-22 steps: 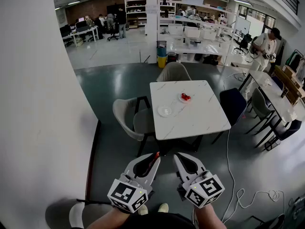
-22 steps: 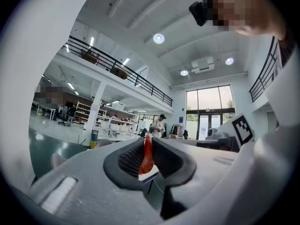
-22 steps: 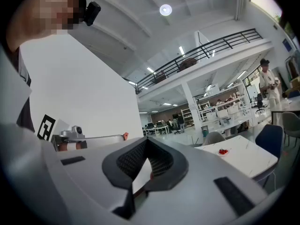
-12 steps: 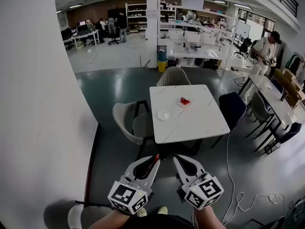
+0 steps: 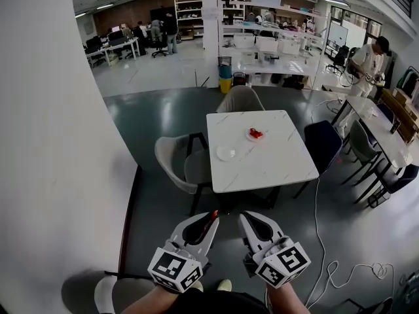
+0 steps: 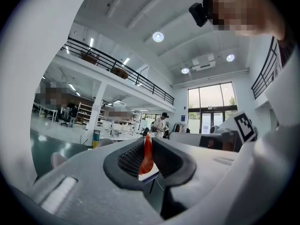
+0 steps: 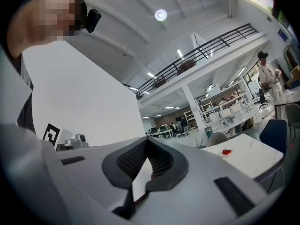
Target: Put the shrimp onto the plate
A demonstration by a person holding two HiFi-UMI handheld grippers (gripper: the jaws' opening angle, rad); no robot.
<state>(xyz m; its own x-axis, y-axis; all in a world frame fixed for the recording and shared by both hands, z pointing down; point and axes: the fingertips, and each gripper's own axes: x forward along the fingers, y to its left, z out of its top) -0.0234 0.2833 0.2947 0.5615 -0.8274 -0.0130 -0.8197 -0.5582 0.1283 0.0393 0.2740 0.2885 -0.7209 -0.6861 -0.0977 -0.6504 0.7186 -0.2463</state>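
A red shrimp (image 5: 255, 134) lies on a small dish on the far right part of a white square table (image 5: 275, 165), well ahead of me. An empty clear plate (image 5: 226, 152) sits on the table's left side. Both grippers hang low near my body, far short of the table. My left gripper (image 5: 213, 216) is shut, with a thin orange strip (image 6: 147, 153) showing between its tips. My right gripper (image 5: 243, 216) is shut with nothing in it. The right gripper view catches the shrimp (image 7: 227, 151) far off on the table.
Grey chairs (image 5: 186, 165) stand at the table's left and far sides, a dark blue chair (image 5: 324, 142) at its right. A white wall (image 5: 59, 142) runs along my left. Cables (image 5: 327, 267) lie on the floor at right. A person (image 5: 366, 64) stands far right.
The grippers have stayed in place, both shut. Only my head view has shifted a little against the table.
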